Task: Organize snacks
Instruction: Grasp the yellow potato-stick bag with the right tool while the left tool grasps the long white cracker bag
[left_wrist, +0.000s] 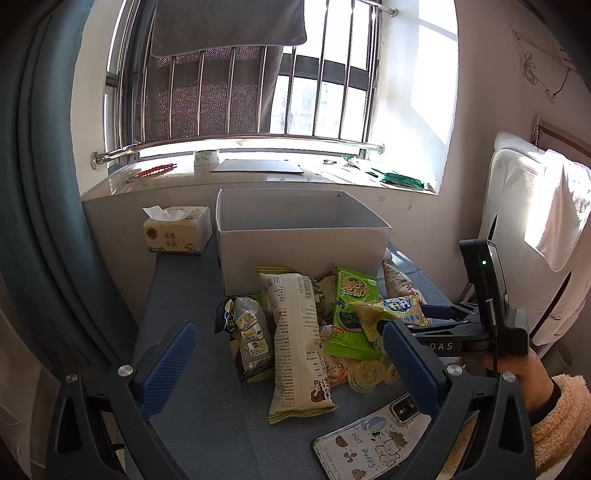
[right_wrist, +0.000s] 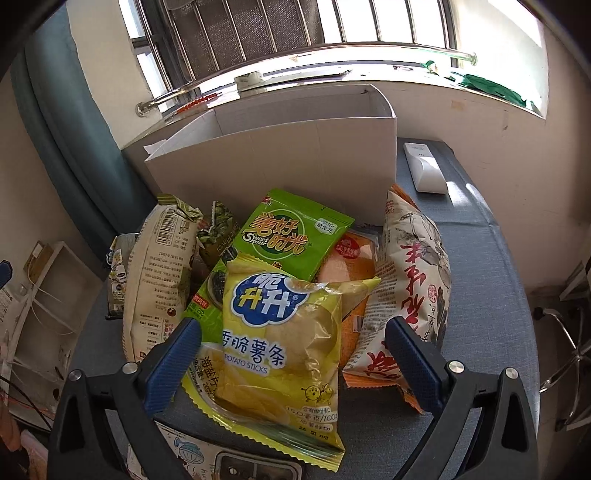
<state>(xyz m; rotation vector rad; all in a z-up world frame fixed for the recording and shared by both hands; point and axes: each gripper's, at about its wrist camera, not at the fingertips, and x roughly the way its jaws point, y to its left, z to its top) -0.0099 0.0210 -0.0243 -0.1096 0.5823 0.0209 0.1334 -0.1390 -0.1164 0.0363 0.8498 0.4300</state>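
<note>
Between wide-open right fingers (right_wrist: 413, 354), potato-stick bag (right_wrist: 280, 332)

daylight via window (left_wrist: 325, 74) | glare blown out | fisheye edges warped, dark vignette

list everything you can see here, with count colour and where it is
cardboard box: 1, white-grey, open top, back of the table, behind the snacks
potato sticks bag: 1, yellow, top of the pile, between the right gripper's fingers
seaweed bag: 1, green, under the potato sticks bag
long cream bag: 1, cream, left side of the pile
dark small bag: 1, dark with yellow, far left of the pile
calligraphy bag: 1, cream with red characters, right of the pile
orange packet: 1, orange, under the others
tissue pack: 1, beige, left of the box
phone: 1, cartoon case, near table edge
table: 1, blue-grey
left gripper: open
right gripper: open
</note>
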